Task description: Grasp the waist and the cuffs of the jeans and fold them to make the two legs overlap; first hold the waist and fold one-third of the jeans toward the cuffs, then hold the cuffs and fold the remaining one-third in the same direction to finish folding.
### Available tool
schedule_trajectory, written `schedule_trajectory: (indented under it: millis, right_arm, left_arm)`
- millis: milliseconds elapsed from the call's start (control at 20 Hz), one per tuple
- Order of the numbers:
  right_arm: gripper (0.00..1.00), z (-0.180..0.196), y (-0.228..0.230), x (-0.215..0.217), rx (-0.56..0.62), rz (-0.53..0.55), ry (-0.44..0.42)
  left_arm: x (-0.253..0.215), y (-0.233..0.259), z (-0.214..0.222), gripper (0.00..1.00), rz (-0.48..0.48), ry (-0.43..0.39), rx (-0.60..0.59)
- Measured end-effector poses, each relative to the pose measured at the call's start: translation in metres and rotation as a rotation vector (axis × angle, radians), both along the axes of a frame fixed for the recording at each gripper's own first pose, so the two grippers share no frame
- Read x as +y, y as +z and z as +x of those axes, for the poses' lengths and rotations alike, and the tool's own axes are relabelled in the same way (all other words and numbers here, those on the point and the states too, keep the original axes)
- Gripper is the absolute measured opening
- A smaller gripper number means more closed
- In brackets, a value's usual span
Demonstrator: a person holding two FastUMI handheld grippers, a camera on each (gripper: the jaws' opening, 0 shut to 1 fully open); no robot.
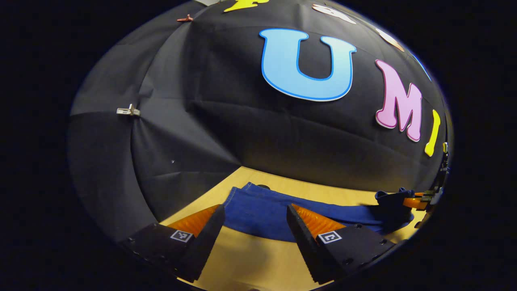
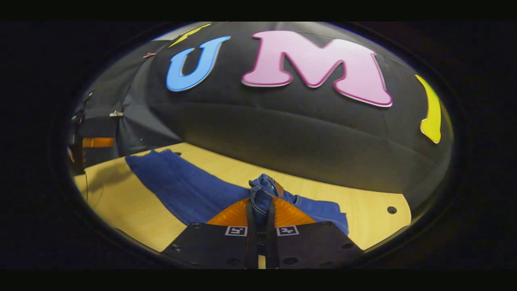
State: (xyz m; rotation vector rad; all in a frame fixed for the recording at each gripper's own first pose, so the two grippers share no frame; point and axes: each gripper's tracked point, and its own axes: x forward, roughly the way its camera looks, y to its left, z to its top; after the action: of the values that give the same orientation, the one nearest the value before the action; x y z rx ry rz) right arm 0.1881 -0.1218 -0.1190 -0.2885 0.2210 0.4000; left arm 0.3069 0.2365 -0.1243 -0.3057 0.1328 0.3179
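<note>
**Jeans: one end pinched, other end not yet gripped**

Jeans [image 2: 181,190] lay flat along the table [image 2: 121,210]. We found the right gripper [image 2: 260,210] clamped on a bunched end, and the left gripper [image 1: 254,226] wide apart above the cloth. We advised gripping the far end squarely before lifting. A table hole [image 2: 391,210] lay clear.
</note>
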Motion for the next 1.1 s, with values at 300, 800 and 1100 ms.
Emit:
schedule_trajectory:
  millis: [300, 800, 1100]
  right_arm:
    - [0.12, -0.018, -0.032, 0.021, 0.048, -0.06, 0.049]
    - [0.97, -0.073, -0.026, -0.008, 0.104, 0.062, 0.01]
    - [0.96, -0.084, -0.027, -0.028, 0.119, 0.069, -0.044]
  left_arm:
    - [0.057, -0.042, 0.068, 0.97, -0.015, -0.042, 0.127]
    - [0.075, -0.118, 0.118, 0.98, -0.068, -0.12, 0.346]
    - [0.064, -0.123, 0.115, 0.86, -0.001, -0.229, 0.429]
